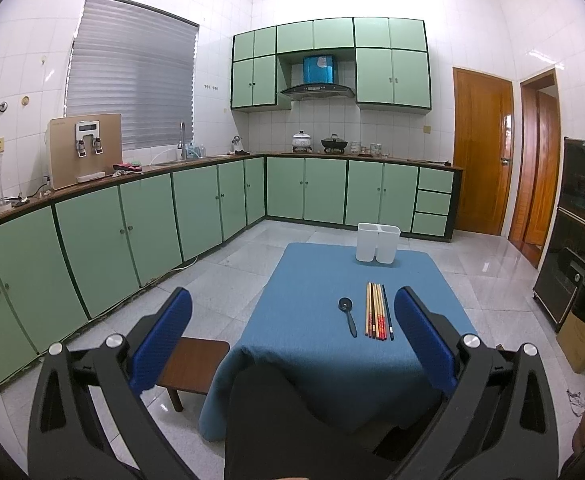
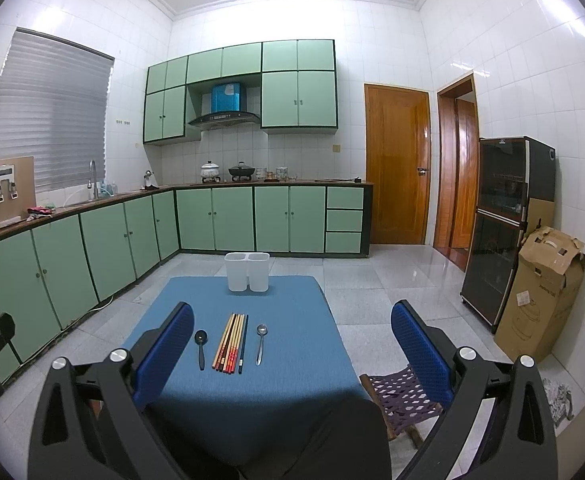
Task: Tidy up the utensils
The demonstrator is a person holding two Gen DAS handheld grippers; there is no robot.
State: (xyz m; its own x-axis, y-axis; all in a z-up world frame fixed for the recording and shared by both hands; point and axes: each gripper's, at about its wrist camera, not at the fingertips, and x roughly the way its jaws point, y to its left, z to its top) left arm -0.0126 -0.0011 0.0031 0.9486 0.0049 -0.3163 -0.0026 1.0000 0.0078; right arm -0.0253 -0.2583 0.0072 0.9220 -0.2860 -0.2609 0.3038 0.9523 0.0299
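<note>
A low table with a blue cloth (image 1: 312, 280) (image 2: 292, 320) holds a white two-compartment utensil holder (image 1: 377, 242) (image 2: 247, 271) at its far edge. Nearer lie a black spoon (image 1: 348, 315) (image 2: 200, 347), a row of several chopsticks (image 1: 378, 311) (image 2: 231, 342) and a metal spoon (image 2: 260, 342), which the right finger hides in the left wrist view. My left gripper (image 1: 292, 332) and right gripper (image 2: 292, 340) are both open and empty, held above the near edge of the table.
Green kitchen cabinets (image 1: 152, 220) run along the left and back walls. A small wooden stool (image 1: 194, 364) stands left of the table and a woven stool (image 2: 406, 396) right of it. A dark cabinet (image 2: 504, 224) and a cardboard box (image 2: 540, 292) stand on the right.
</note>
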